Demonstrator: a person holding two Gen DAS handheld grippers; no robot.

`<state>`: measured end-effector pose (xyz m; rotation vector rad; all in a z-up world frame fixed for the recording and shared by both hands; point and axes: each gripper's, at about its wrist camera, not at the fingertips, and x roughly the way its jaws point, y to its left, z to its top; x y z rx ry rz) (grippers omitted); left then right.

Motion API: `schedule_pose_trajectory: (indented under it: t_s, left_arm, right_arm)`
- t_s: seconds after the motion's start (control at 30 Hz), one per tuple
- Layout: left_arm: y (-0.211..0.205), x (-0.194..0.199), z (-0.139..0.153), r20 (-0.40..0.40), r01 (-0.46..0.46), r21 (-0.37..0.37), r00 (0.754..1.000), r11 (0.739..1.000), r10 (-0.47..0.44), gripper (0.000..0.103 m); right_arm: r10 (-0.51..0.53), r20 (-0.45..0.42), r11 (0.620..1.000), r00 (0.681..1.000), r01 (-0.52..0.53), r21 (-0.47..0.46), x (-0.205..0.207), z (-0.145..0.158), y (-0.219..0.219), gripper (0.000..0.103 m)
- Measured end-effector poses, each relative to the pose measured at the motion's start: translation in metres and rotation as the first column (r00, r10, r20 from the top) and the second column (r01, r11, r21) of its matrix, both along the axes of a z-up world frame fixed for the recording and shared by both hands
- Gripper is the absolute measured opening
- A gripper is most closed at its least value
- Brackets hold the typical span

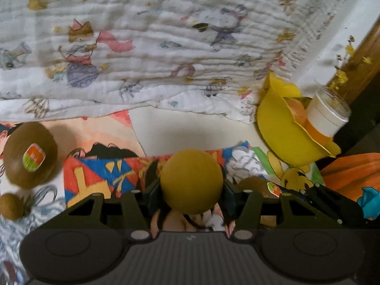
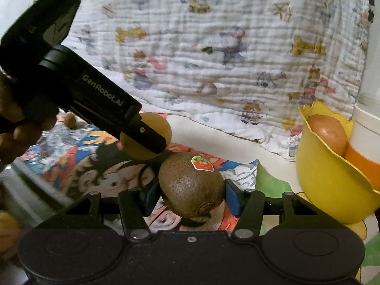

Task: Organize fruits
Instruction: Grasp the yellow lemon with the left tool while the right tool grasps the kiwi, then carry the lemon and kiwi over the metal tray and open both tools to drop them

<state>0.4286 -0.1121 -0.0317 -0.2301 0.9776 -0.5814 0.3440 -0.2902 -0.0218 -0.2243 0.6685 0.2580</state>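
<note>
The yellow bowl holds one reddish fruit. Left of the bowl, the right claw grips a stickered kiwi; the left claw clenches a yellow ball-shaped fruit.

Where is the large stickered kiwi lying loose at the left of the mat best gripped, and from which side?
Across the middle of the large kiwi, from above. It lies alone on the mat with its sticker up, both flanks bare; the small kiwi lies apart.
</note>
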Motion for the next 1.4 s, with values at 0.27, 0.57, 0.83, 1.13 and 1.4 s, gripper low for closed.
schedule_pose_trajectory:
  t_s: [0.27, 0.57, 0.83, 1.13, 1.4]
  left_arm:
    - [0.012, -0.050, 0.013, 0.014, 0.029, -0.007, 0.999, 1.000, -0.028, 0.058]
    - [0.017, -0.104, 0.022, 0.020, 0.114, -0.021, 0.993, 0.993, -0.114, 0.058]
    - [0.019, -0.136, 0.016, 0.016, 0.184, 0.019, 0.983, 0.983, -0.185, 0.058]
    - [0.019, -0.152, 0.011, 0.033, 0.230, 0.084, 0.972, 0.970, -0.233, 0.058]
    - [0.015, -0.161, 0.006, 0.044, 0.259, 0.135, 0.963, 0.956, -0.267, 0.058]
  right_arm:
    - [0.074, 0.029, 0.997, 0.997, -0.075, 0.025, -0.072, 0.026, 0.004, 0.059]
    - [0.169, -0.004, 0.985, 0.986, -0.168, 0.038, -0.140, 0.047, 0.013, 0.059]
    - [0.239, -0.062, 0.971, 0.969, -0.239, 0.008, -0.177, 0.047, 0.024, 0.059]
    - [0.238, -0.108, 0.970, 0.965, -0.242, -0.032, -0.188, 0.037, 0.022, 0.059]
    - [0.248, -0.130, 0.964, 0.960, -0.258, -0.059, -0.187, 0.030, 0.028, 0.059]
